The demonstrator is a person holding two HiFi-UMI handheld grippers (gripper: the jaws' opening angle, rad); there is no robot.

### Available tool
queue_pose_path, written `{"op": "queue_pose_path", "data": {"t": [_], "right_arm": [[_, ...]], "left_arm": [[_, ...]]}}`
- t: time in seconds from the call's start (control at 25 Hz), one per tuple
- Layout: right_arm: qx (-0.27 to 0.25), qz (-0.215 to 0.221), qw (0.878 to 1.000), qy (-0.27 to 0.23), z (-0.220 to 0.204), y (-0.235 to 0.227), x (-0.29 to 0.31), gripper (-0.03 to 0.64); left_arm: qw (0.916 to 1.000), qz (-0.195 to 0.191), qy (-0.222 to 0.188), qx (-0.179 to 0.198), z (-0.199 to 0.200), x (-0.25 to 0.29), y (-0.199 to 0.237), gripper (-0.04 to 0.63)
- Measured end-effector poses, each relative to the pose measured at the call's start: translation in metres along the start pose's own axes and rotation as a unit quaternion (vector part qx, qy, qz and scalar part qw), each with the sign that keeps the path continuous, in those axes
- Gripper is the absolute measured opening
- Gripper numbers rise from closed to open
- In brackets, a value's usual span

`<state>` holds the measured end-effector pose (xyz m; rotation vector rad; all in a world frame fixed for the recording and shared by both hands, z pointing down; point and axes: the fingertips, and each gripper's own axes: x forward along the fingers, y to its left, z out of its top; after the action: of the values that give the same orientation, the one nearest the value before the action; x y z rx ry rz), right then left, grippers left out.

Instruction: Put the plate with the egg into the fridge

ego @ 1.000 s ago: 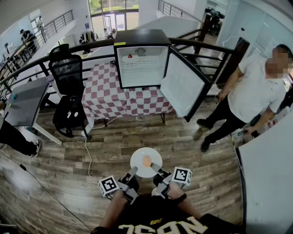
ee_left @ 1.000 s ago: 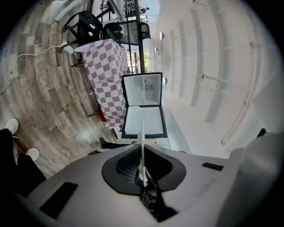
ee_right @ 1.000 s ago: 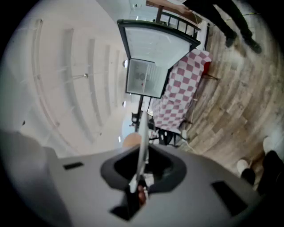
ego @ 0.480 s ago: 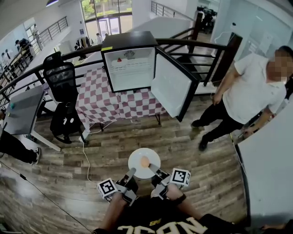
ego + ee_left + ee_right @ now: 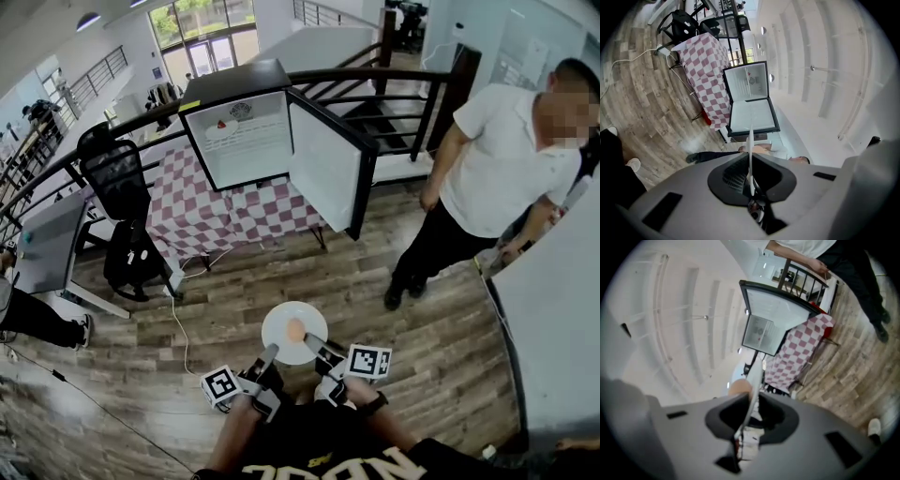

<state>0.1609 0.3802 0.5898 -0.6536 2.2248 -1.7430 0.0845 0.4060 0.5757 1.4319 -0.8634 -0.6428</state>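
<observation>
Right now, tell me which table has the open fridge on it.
The table with the red-and-white checked cloth, by the railing: the fridge stands on it, door swung open. The grey table at the left bears no fridge.

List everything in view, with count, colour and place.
plate: one, white, held above the floor
egg: one, tan, on the plate
fridge: one, black, door open, on the table
table: one, red-white checked cloth, by the railing
chair: one, black, left of the table
bystander: one, white shirt, right
left gripper: grey, shut on the plate's rim
right gripper: grey, on the plate's rim, jaws just eased open slightly
</observation>
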Motion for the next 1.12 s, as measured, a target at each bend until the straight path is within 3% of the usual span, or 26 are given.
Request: {"op": "queue_pose_path", "data": {"t": [0.2,0.4,0.56,0.72,0.84,0.92,1.12], "right_arm": [[-0.031,-0.033,0.998,0.037,-0.01,-0.022,0.003,0.064],[-0.028,-0.025,0.999,-0.003,0.01,-0.034,0.009,0.064],[-0.024,-0.057,0.998,-0.018,0.03,-0.038,0.023,0.064],[-0.036,-0.086,0.995,-0.035,0.048,-0.037,0.053,0.064],[-0.023,-0.069,0.996,-0.061,0.052,-0.032,0.077,0.064],[-0.023,-0.037,0.997,-0.069,0.063,-0.021,0.107,0.064],[-0.068,-0.056,0.995,-0.056,0.085,-0.016,0.175,0.064]], "left_arm": [[0.9993,0.031,-0.003,-0.02,0.0,-0.006,0.021,0.038],[0.9992,0.022,0.033,-0.009,0.013,0.02,0.023,0.038],[0.9983,0.005,0.056,-0.014,0.031,0.041,0.016,0.038],[0.9972,-0.019,0.07,-0.021,0.068,0.057,0.011,0.038],[0.9961,-0.012,0.085,-0.018,0.092,0.061,0.015,0.038],[0.9965,-0.012,0.08,-0.02,0.118,0.066,0.013,0.038],[0.9974,-0.043,0.058,-0.008,0.192,0.072,0.003,0.038]]}}
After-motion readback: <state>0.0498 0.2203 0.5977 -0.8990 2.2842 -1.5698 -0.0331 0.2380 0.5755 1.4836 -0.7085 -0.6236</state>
